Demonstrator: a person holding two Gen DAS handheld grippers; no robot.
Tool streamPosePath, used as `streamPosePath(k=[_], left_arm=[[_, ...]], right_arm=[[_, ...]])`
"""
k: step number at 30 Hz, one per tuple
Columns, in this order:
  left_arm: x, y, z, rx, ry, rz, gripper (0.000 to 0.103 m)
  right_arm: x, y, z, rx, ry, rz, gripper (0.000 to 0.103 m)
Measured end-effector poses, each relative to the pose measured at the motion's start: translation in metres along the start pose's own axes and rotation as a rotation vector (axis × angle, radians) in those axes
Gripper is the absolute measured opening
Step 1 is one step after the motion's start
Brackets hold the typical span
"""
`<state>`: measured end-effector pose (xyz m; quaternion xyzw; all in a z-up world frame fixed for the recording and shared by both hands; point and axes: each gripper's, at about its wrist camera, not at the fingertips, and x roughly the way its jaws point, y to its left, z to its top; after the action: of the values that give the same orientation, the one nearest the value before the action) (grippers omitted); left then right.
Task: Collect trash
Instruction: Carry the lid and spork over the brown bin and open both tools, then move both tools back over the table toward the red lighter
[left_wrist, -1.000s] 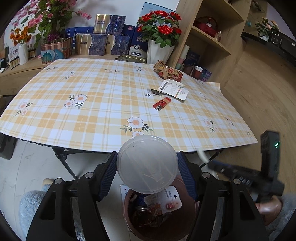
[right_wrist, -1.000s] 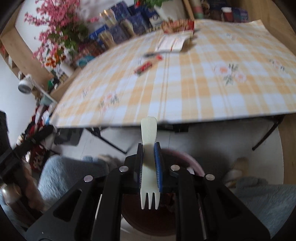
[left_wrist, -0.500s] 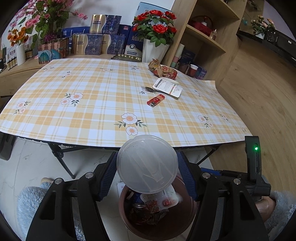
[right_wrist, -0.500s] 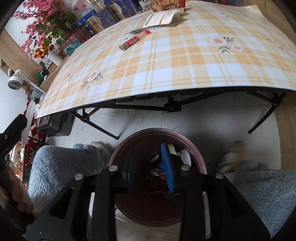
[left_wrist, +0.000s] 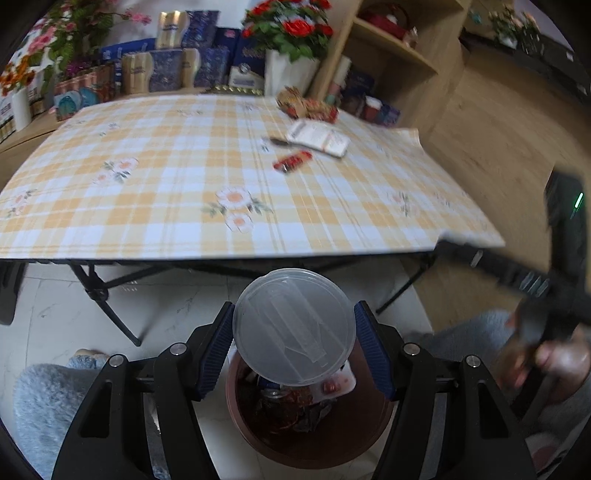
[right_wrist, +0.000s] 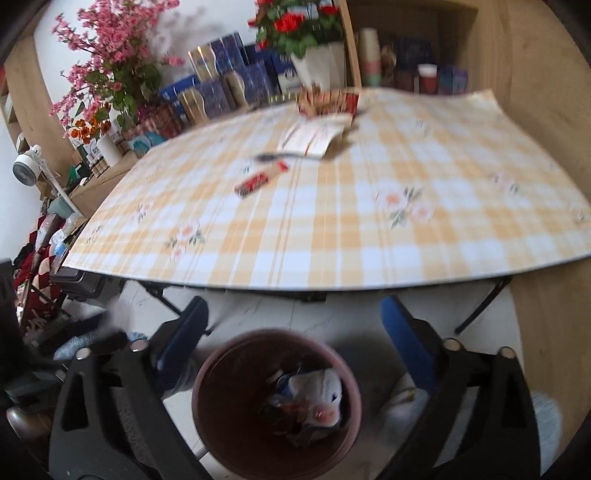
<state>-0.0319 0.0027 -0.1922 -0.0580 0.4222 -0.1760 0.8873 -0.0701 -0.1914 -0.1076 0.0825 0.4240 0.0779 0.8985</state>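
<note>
- Left tool (left_wrist: 294, 347) clamped on a clear round plastic lid (left_wrist: 294, 326), blue pads touching its left and right edges.
- Lid sits right above the brown bin (left_wrist: 332, 443) on the floor, just in front of the counter (left_wrist: 184, 177).
- Bin holds mixed trash, wrappers and a can, partly hidden by the lid in the left view.
- Right tool (right_wrist: 293, 325) is spread wide apart, nothing between the fingers, hovering over the same bin (right_wrist: 221, 413).
- White crumpled packaging (right_wrist: 317, 395) lies on top of the trash inside the bin.
- On the counter's plaid cloth, far side: red lighter (right_wrist: 261, 179), white flat packet (right_wrist: 314, 137), a dark thin item just beside them, too blurred to name.
- Snack wrapper (left_wrist: 306, 107) at the counter's back edge, near the white vase with red roses (left_wrist: 291, 62).
- Both views motion-blurred.
</note>
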Motion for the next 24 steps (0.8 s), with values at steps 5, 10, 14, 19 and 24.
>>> streamPosePath(k=[5,10,14,19,24], left_arm=[[0.03,-0.007,-0.013,0.053,0.111,0.008,0.064],[0.051,-0.013,-0.021,0.088,0.198,0.008,0.064],[0.06,-0.017,-0.026,0.112,0.238,0.016,0.064],[0.065,-0.016,-0.028,0.107,0.261,0.022,0.066],[0.062,-0.019,-0.027,0.117,0.248,0.024,0.083]], right_arm=[[-0.01,-0.005,0.014,-0.019,-0.048,-0.043,0.097],[-0.017,-0.012,0.023,0.026,-0.07,-0.056,0.097],[-0.024,-0.016,0.025,0.025,-0.095,-0.074,0.097],[-0.024,-0.026,0.024,0.06,-0.092,-0.077,0.097],[-0.024,-0.03,0.024,0.082,-0.089,-0.075,0.097]])
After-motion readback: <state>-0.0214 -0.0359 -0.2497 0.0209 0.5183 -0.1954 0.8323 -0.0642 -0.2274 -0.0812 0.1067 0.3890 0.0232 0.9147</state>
